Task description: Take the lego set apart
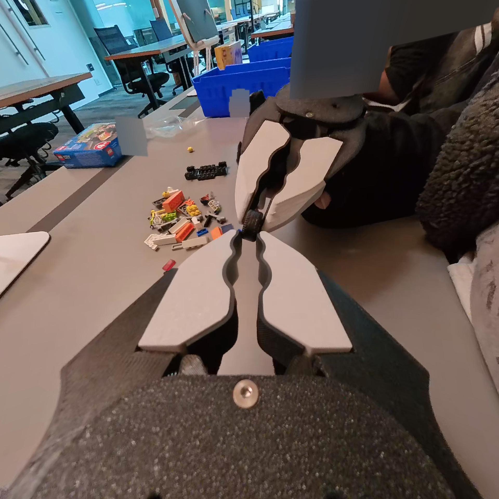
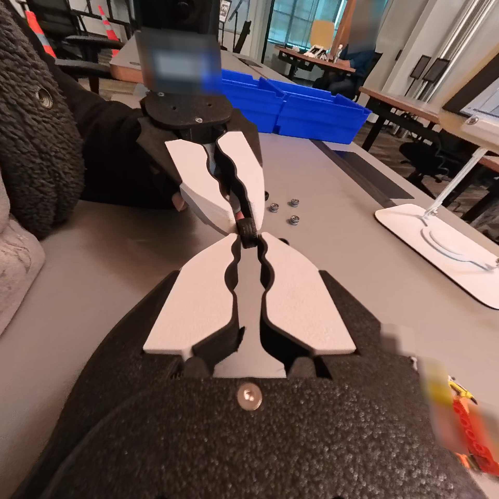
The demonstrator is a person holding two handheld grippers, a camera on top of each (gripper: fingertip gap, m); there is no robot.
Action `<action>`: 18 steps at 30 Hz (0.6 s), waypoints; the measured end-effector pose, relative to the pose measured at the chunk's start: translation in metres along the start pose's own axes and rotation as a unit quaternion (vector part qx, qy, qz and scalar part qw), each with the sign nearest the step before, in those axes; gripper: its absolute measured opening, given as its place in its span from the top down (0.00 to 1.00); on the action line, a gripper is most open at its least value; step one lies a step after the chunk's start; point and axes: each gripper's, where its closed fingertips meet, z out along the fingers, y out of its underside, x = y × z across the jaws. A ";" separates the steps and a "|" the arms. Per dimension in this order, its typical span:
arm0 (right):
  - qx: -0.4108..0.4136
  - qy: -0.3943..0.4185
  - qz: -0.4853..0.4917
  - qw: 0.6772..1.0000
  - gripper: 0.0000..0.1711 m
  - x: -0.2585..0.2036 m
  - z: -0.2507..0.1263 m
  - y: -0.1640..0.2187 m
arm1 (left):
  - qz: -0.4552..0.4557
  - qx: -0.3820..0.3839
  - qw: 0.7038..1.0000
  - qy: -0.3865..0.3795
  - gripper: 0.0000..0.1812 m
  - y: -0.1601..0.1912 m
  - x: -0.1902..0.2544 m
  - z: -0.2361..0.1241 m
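Both grippers meet tip to tip above the grey table (image 1: 337, 259), pinching one small black wheel assembly (image 1: 251, 223) between them. The left gripper (image 1: 247, 237) clamps its near end; the right gripper (image 2: 249, 239) clamps the opposite end, so the piece's axis runs straight from one tool to the other (neither arm nearer). Pulling apart along that line looks like the coming move. Loose bricks (image 1: 179, 220) lie left.

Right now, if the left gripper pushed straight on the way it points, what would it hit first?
The small black tyre at its tips, then right behind it the right gripper, which pinches the same tyre from the opposite side. There is no free way ahead.
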 end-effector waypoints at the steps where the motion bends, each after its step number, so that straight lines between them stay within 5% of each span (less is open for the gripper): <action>1: 0.004 0.001 -0.002 1.000 0.93 0.000 0.000 -0.001 | -0.005 0.001 1.000 0.002 0.94 0.000 0.000 0.000; 18: -0.017 -0.061 0.062 0.996 0.94 -0.012 0.001 0.003 | -0.042 0.009 0.998 0.051 0.94 0.004 0.009 -0.001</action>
